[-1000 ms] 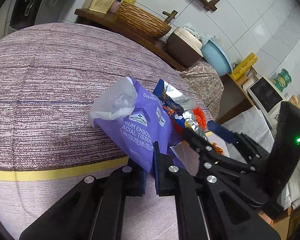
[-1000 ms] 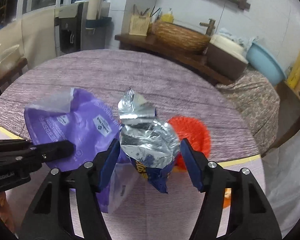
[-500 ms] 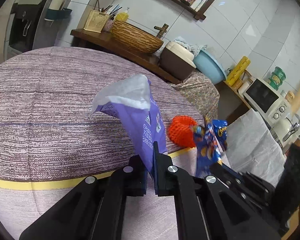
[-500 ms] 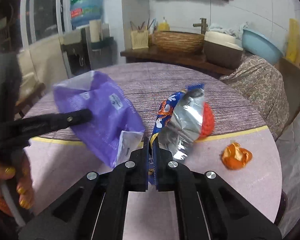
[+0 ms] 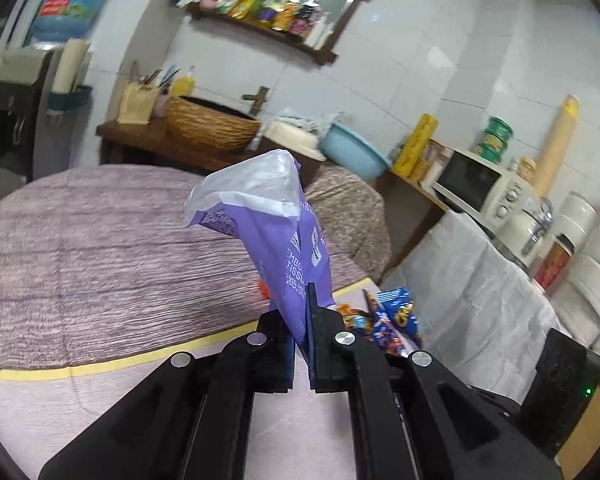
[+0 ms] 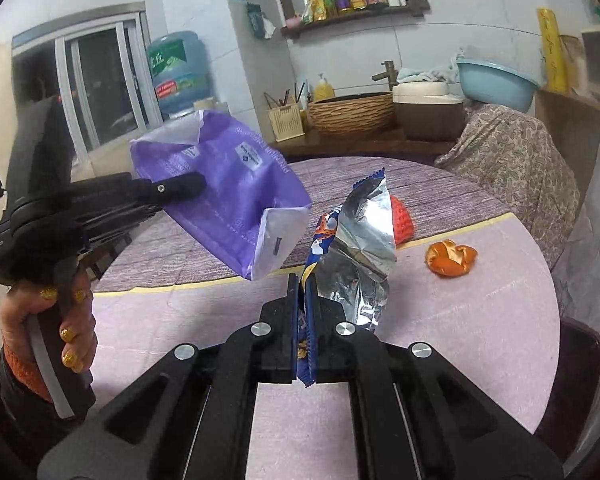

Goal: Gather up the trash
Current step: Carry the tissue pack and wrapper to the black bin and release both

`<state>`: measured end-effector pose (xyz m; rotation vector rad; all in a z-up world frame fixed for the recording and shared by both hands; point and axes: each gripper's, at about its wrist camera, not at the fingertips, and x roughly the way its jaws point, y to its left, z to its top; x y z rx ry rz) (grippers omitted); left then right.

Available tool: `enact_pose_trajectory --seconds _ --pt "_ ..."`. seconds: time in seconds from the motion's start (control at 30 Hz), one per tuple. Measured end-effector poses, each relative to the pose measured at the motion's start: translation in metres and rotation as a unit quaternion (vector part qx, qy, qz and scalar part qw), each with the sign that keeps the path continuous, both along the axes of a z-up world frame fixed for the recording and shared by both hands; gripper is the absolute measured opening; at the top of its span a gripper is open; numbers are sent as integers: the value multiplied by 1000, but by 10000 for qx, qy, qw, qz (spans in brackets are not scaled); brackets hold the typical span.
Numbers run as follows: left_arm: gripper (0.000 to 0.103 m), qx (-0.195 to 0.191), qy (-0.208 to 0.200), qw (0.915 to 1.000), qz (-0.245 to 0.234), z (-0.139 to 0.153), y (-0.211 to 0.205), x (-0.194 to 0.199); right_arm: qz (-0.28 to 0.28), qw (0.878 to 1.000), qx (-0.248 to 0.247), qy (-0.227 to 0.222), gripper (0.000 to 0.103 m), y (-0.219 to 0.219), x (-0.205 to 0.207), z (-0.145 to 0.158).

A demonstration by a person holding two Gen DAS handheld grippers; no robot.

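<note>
Rising off the round table [image 6: 480, 320], both tongs are now carrying their catches higher than half a second ago. The left gripper [image 5: 302, 344], jaws pressed together, is pinching the purple tissue bag [image 5: 284, 240], which is standing up beyond its tips. The right gripper [image 6: 302, 344], likewise clamped, is holding the foil snack wrapper [image 6: 360, 248]. Beyond and right of it, an orange net [image 6: 402, 222] and orange peel [image 6: 450, 258] are lying uncollected, so more trips likely remain.
</note>
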<state>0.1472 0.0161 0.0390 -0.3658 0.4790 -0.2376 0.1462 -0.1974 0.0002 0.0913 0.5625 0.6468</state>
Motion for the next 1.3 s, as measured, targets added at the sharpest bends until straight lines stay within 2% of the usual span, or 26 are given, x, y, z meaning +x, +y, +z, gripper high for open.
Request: enact_pose_trajectory --seconds 0.17,0.33,0.57,0.83,1.07,1.2,1.3 --pt "5 131 -178 9985 -498 10 -38 -3 -352 9992 189 -73 4 -31 -13 2" --pt "5 183 -106 9941 -1061 8 -87 9 -915 9951 383 -37 4 -81 -16 1" --pt "5 293 82 9835 -1784 -4 -159 20 -1967 9798 369 69 4 -164 -22 -18" --pt "5 321 584 9679 -2422 -32 -229 36 -2921 9537 382 615 4 -245 -11 -67" --pt "5 468 1078 9530 -2793 -65 -282 50 -3216 9384 377 1208 4 -281 13 -118" --pt "5 687 1221 9482 -2851 -82 -306 54 -3240 9320 444 1562 4 -288 31 -152" --pt "5 876 1291 9460 -2840 -91 -320 57 -3368 9181 638 1990 5 -296 40 -182"
